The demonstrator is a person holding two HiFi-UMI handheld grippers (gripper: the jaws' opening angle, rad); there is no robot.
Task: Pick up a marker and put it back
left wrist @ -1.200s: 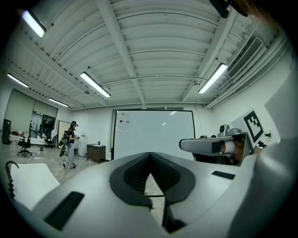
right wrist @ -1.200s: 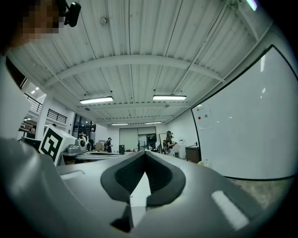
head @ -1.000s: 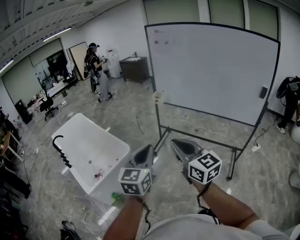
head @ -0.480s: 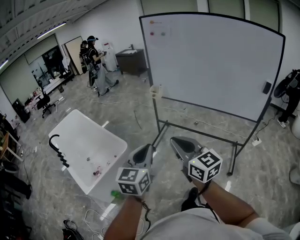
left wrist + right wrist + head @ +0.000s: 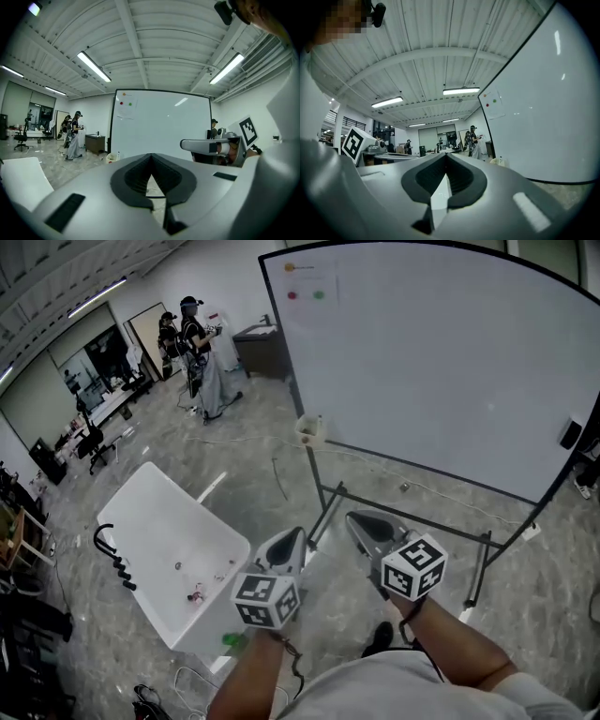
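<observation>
No marker can be made out in any view. A big whiteboard (image 5: 441, 362) on a wheeled stand fills the upper right of the head view. A small white cup (image 5: 310, 430) hangs at its lower left corner, and its contents are too small to tell. My left gripper (image 5: 289, 545) and right gripper (image 5: 366, 529) are side by side in front of me, both pointing at the board. In the left gripper view the left gripper (image 5: 151, 155) is shut with nothing in it. The right gripper (image 5: 446, 155) is likewise shut and holds nothing.
A white table (image 5: 169, 549) stands at the left with a black hooked object (image 5: 112, 554) and small bits on it. A green object (image 5: 230, 640) lies near its corner. The board stand's legs (image 5: 323, 512) are just ahead. People (image 5: 192, 334) stand far back. A dark eraser (image 5: 569, 434) sits at the board's right edge.
The whiteboard has grown larger and shifted up and left in the head view as I came closer. Both grippers keep their place and stay shut.
</observation>
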